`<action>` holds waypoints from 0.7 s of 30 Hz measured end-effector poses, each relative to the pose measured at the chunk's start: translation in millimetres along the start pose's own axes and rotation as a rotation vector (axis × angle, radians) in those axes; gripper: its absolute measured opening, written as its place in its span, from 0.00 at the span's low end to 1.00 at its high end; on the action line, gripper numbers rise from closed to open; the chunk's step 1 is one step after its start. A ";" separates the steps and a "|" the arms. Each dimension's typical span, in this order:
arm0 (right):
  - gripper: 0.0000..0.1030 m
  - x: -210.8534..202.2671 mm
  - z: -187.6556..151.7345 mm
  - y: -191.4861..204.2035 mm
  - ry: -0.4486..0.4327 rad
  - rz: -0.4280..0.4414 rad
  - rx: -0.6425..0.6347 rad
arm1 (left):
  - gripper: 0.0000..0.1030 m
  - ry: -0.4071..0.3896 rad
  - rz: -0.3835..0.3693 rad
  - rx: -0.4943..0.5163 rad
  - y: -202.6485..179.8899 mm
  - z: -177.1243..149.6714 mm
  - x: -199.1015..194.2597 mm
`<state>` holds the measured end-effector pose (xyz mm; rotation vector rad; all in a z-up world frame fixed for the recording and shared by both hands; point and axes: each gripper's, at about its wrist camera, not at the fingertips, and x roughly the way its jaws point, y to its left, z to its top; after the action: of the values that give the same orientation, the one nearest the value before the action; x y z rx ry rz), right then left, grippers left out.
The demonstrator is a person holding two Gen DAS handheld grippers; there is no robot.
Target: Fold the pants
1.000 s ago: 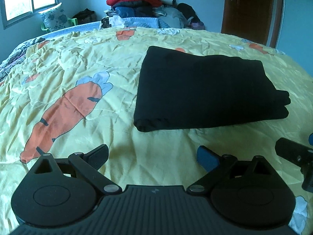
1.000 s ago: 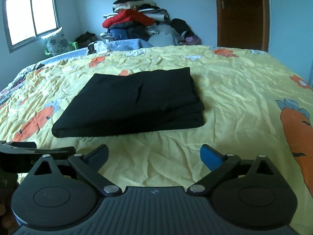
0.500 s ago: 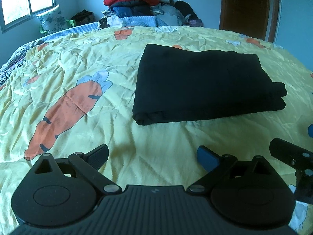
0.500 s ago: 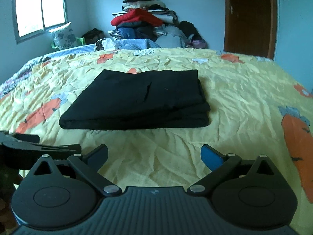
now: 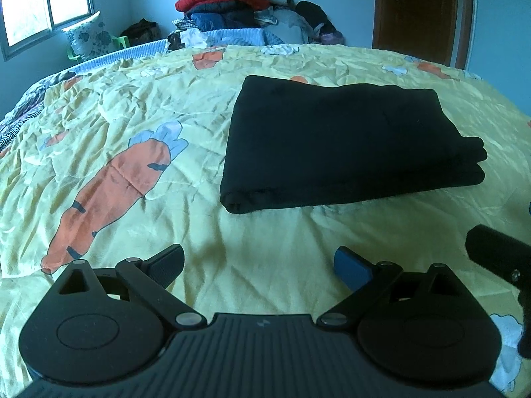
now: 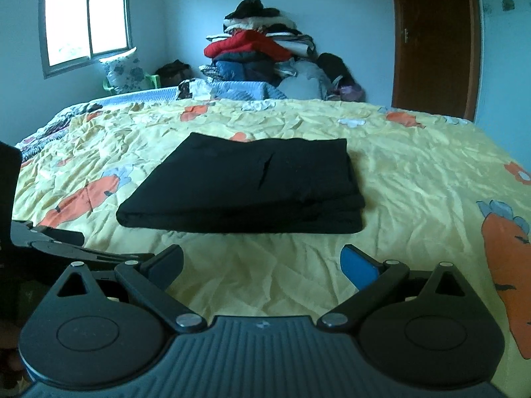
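Note:
The black pants [image 5: 345, 142] lie folded into a flat rectangle on the yellow carrot-print bedspread [image 5: 132, 116], with stacked layers showing at the right edge. In the right wrist view the same pants [image 6: 252, 182] sit straight ahead, mid-bed. My left gripper [image 5: 260, 265] is open, held back from the pants' near edge, with nothing between its fingers. My right gripper [image 6: 262, 265] is also open and empty, a short way back from the pants. Part of the right gripper [image 5: 497, 262] shows at the right edge of the left wrist view.
A tall pile of clothes [image 6: 262, 53] rises beyond the far edge of the bed. A window [image 6: 86, 20] is in the left wall and a brown door [image 6: 434, 39] at the right. A patterned pillow [image 6: 124, 71] lies under the window. Bare bedspread [image 6: 431, 172] surrounds the pants.
Both grippers have drawn back from the pants and tilted upward, so more of the room shows. The pants have not moved. Both grippers stay open.

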<state>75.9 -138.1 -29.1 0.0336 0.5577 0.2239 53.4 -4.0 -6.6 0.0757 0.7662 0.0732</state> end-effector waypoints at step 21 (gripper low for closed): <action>0.98 -12.1 1.3 13.4 -0.007 -0.004 -0.081 | 0.96 -0.030 -0.046 -0.017 5.6 -1.1 -5.6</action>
<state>63.9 -127.7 -20.5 -0.0457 0.5408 0.2418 48.4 1.1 -3.0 0.0426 0.7374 0.0348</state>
